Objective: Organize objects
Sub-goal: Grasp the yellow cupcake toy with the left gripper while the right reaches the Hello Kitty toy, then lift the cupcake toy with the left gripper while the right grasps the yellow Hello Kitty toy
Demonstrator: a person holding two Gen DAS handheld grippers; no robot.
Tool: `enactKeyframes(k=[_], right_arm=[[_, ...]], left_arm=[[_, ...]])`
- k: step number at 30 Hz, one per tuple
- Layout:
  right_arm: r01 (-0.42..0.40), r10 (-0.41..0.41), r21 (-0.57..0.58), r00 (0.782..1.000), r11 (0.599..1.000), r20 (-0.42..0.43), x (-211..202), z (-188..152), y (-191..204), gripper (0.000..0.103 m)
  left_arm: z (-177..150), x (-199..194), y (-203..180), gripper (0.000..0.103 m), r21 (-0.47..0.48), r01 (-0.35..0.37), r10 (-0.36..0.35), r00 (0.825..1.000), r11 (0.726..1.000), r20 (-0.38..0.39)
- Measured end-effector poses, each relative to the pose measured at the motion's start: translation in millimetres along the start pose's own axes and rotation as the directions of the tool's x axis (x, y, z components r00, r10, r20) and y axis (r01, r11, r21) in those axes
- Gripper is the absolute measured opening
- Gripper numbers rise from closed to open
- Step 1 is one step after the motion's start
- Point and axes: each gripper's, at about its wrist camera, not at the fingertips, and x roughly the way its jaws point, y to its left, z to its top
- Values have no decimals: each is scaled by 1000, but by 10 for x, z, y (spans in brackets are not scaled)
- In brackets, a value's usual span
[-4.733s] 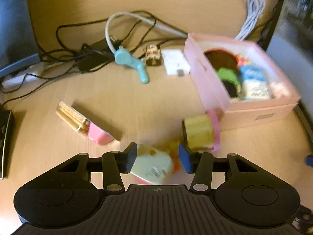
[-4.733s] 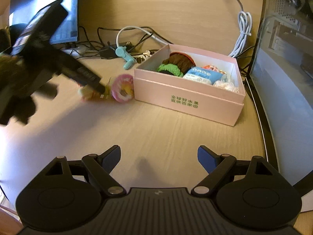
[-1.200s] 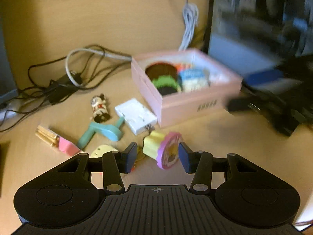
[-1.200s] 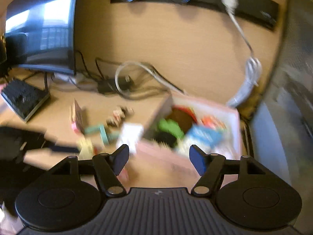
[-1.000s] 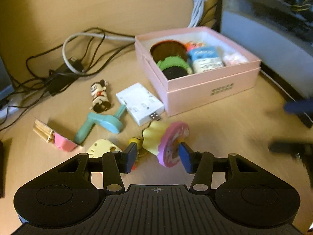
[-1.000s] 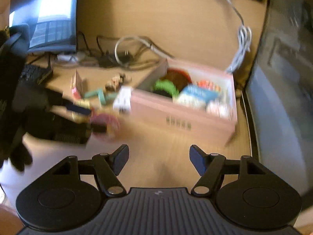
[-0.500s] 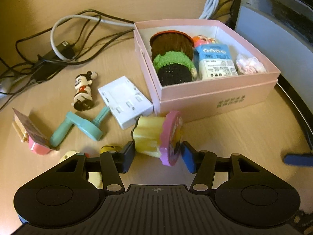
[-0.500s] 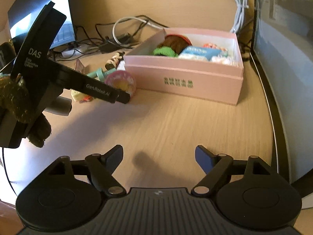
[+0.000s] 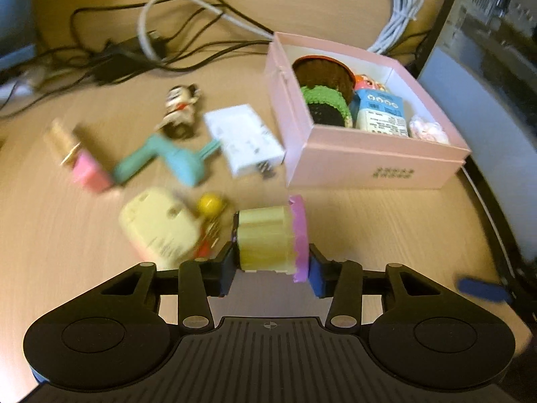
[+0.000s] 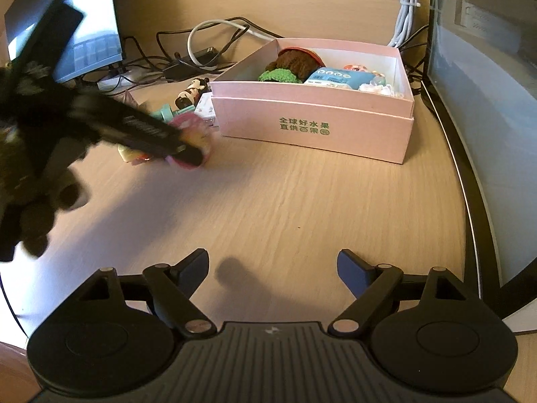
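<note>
Our left gripper (image 9: 270,273) is closing on the yellow cupcake-shaped toy with pink top (image 9: 268,240), near the pink cardboard box (image 9: 379,164); our right gripper (image 10: 272,270) is opening wide, empty.

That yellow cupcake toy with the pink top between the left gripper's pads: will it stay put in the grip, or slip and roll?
The cupcake toy looks like hard, light plastic, so it probably won't squash. The left gripper is closing on it end to end, on its base and pink top, which should hold. It lies on its side and looks round, so if dropped it may roll in a curve on the desk.
</note>
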Motion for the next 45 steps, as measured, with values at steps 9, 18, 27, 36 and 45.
enactKeyframes(k=[9,18,27,36,45], right_arm=[[-28,29,-101,1000,994,7,179,254,528,84],[-85,115,-295,990,952,85,657,744,1388,84],[-25,49,-338,997,941,62,1018,782,1867,42],[172,-141,-576,985,799,97,466,160,1647,56],[149,-155,-251,988,956,-2,230,352,1149,78]], left_arm=[[-385,-657,824,47,-179,-67,78,996,982,52],[-646,-1188,1400,47,-237,-142,168,981,961,94],[-586,-1216,1726,47,-180,-148,161,985,972,61],[-345,-922,1499,47,-126,-4,15,997,992,81],[-385,-845,1292,47,-144,49,-41,997,988,64]])
